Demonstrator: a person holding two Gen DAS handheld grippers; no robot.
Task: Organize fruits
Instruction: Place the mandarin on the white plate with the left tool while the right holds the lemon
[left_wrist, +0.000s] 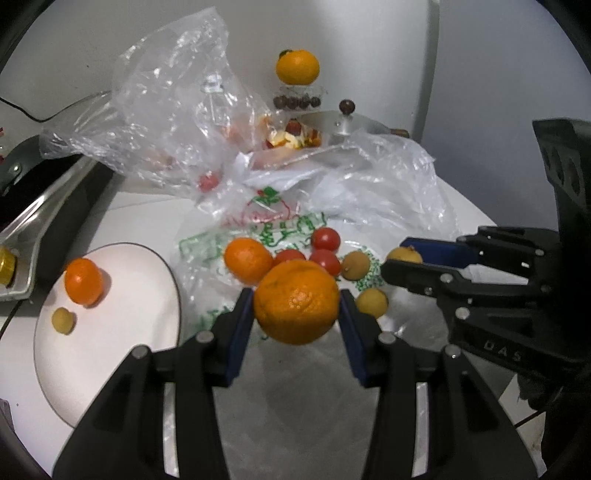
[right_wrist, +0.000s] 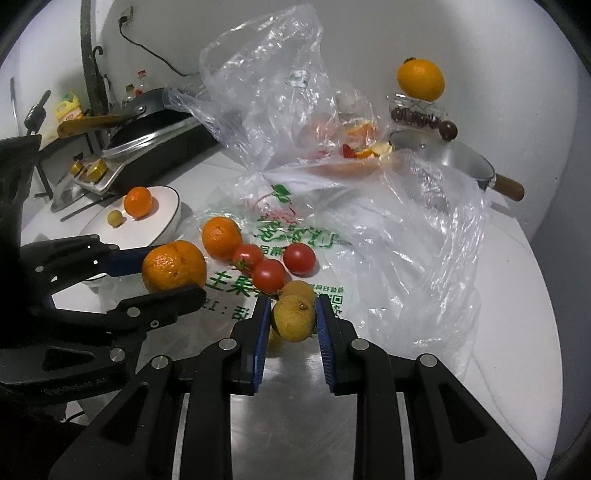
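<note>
Now both grippers are carrying fruit: the left gripper (left_wrist: 296, 308) is clamping an orange (left_wrist: 296, 302) above the printed bag (right_wrist: 295, 229), the right gripper (right_wrist: 291, 319) a small yellow-brown fruit (right_wrist: 293, 318). Next, probably, each needs setting gently onto the white plate (left_wrist: 122, 332) without rolling.

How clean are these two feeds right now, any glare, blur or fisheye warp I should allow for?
Left wrist view: dark vignette corners, strong bowing at the edges; the held orange is sharp, while the crumpled plastic bag throws white glare. Right wrist view: same warp; the metal counter near the hand-held gripper reflects light, the yellow fruit it holds is clear, and the far clutter is soft.
</note>
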